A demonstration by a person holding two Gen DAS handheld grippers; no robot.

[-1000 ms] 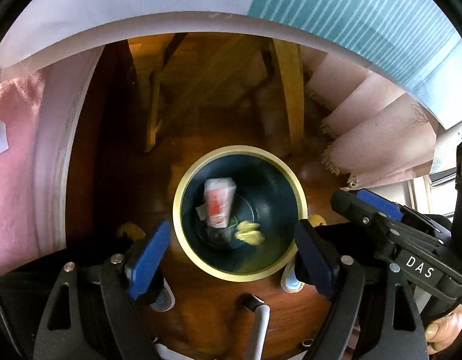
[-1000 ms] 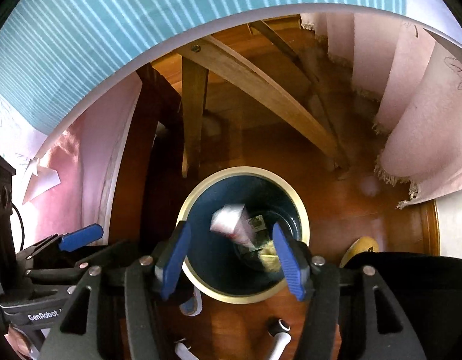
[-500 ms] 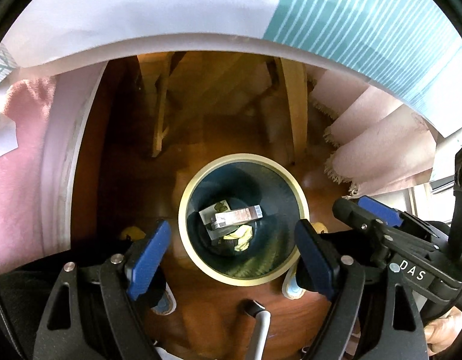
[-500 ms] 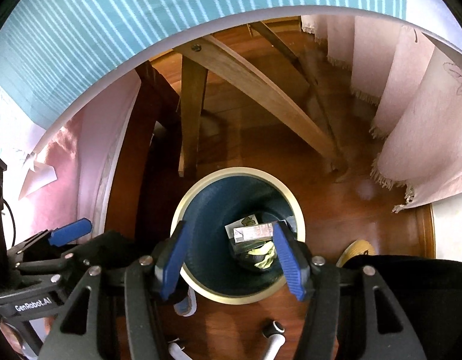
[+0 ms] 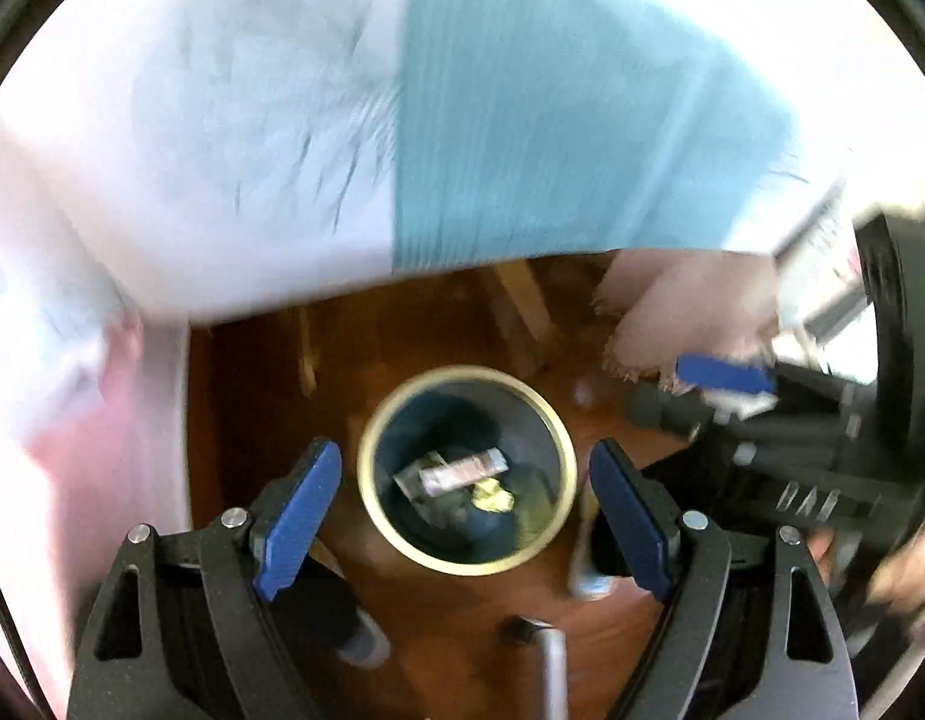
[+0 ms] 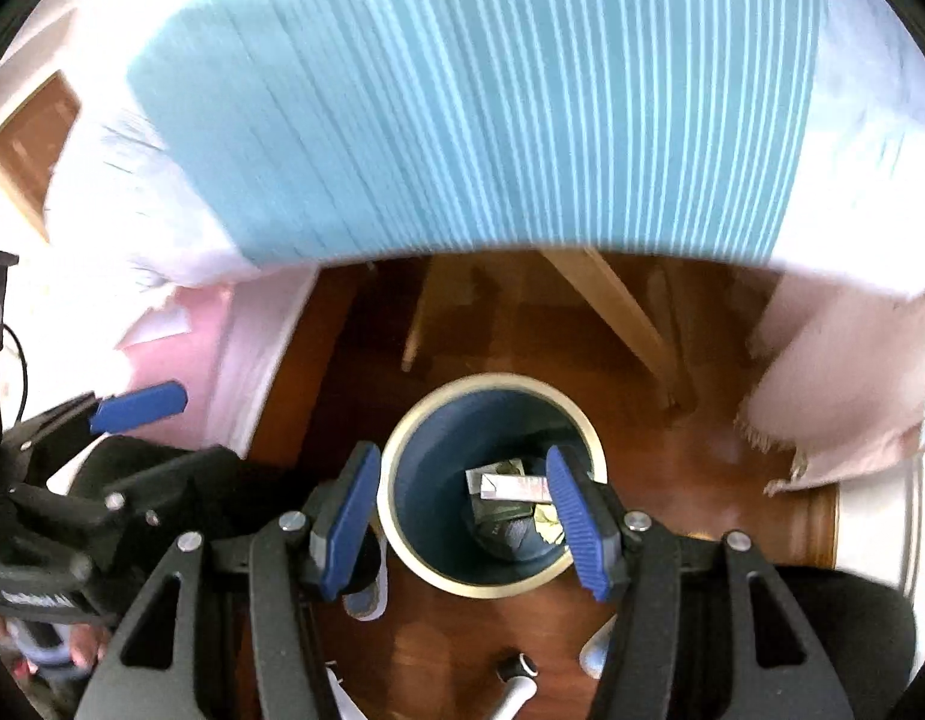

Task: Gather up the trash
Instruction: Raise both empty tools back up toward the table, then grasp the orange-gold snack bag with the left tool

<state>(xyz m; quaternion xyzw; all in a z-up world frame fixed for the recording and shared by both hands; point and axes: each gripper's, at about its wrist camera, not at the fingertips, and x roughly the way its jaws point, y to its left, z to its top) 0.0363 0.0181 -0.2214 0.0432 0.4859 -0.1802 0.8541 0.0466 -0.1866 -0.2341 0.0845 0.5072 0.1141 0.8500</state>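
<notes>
A dark blue trash bin with a cream rim (image 5: 558, 420) (image 6: 588, 438) stands on the wooden floor below both grippers. Inside it lie a small carton (image 5: 462, 469) (image 6: 513, 487), a crumpled yellow scrap (image 5: 492, 495) (image 6: 549, 525) and other dark bits. My left gripper (image 5: 465, 519) hangs high above the bin, open, with nothing between its blue pads. My right gripper (image 6: 465, 519) is also above the bin, open and empty. Each gripper shows in the other's view, the right gripper's blue finger (image 5: 723, 373) at the right edge and the left gripper's blue finger (image 6: 139, 405) at the left edge.
A table edge with a teal striped and white cloth (image 5: 522, 120) (image 6: 492, 108) fills the upper part of both views. Wooden table legs (image 6: 612, 306) stand behind the bin. A pink fringed cloth (image 6: 840, 384) hangs at the right, a pink surface (image 5: 102, 420) at the left.
The carton dropped into the bin and came to rest on the other trash. Both grippers then rose, so the bin looks smaller and the tablecloth fills more of each view.
</notes>
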